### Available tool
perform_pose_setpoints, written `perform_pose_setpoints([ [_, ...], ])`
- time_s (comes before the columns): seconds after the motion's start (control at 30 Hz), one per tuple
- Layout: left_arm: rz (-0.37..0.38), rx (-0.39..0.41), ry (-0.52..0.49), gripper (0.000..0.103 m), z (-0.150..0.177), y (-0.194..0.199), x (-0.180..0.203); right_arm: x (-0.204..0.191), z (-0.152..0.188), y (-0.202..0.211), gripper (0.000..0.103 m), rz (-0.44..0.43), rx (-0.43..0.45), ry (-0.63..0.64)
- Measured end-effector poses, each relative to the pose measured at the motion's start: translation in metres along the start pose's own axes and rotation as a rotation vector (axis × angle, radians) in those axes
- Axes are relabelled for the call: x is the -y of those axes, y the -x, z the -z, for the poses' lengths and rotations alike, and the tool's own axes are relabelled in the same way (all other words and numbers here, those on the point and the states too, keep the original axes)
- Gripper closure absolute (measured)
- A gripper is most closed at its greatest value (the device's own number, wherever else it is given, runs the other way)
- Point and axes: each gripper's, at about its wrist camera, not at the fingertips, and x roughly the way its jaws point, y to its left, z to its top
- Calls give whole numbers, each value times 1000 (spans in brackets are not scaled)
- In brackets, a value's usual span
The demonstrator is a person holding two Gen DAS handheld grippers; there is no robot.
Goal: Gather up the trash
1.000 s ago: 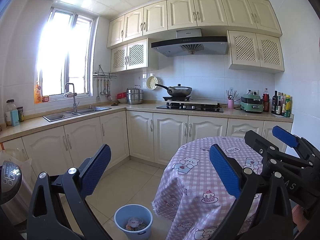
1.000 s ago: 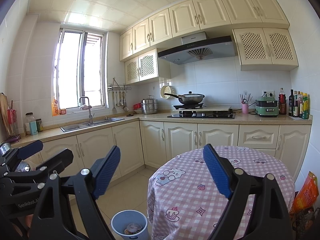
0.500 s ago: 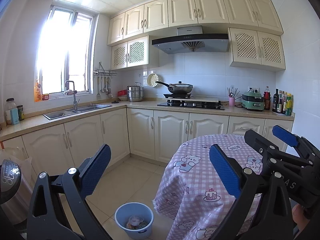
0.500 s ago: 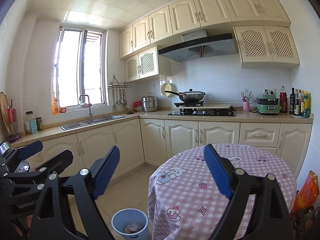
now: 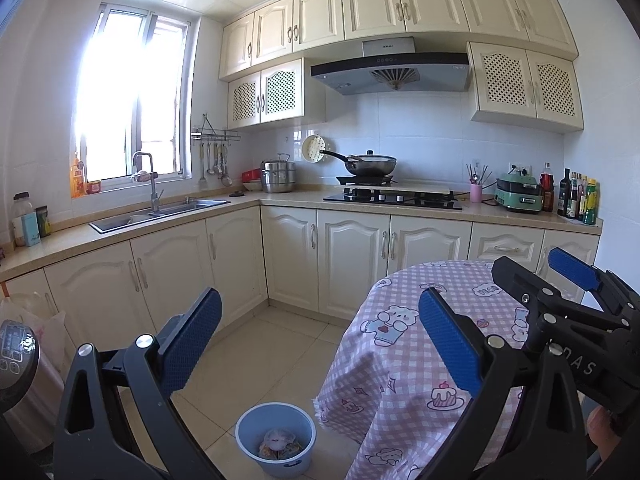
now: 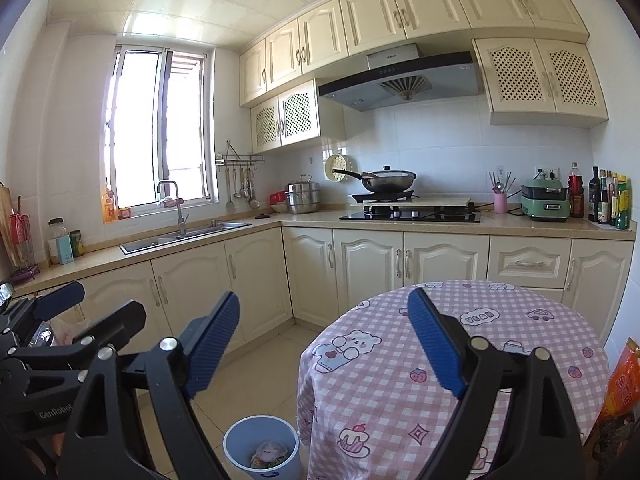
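Note:
A light blue bin stands on the tiled floor beside a round table; crumpled trash lies inside it. The bin also shows in the right wrist view with the trash in it. My left gripper is open and empty, held high above the bin. My right gripper is open and empty, above the table's left edge. The right gripper shows in the left wrist view, and the left gripper in the right wrist view.
The round table has a pink checked cloth. Cream cabinets line the walls, with a sink and a stove. A rice cooker is at the left. An orange bag stands right of the table.
Both views have tilted slightly downward and shifted; the cabinets and the table sit lower in frame. Both grippers stay open and empty.

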Motion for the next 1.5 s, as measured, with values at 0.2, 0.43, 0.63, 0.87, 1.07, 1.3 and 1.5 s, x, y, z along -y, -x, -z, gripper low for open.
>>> perform_pose_setpoints([
  [0.2,-4,-12,3,8,-1,-11,1,4,-1,-16,19,-7,-13,-2],
  [0.43,-7,-25,1,8,-1,-21,0,8,0,-28,19,-13,-24,-3],
  [0.63,1,-42,7,8,-2,-29,0,10,0,-38,19,-12,-36,-6],
  [0.87,-1,-50,3,8,-5,-35,4,14,-1,-45,19,-11,-43,-6],
  [1.07,-7,-58,1,8,-4,-40,2,14,-1,-53,19,-13,-49,-1],
  [1.3,-12,-82,1,8,-2,-53,5,17,2,-68,19,-19,-70,-3],
  [1.5,-37,-139,5,8,5,-73,3,21,12,-84,19,-13,-104,1],
])
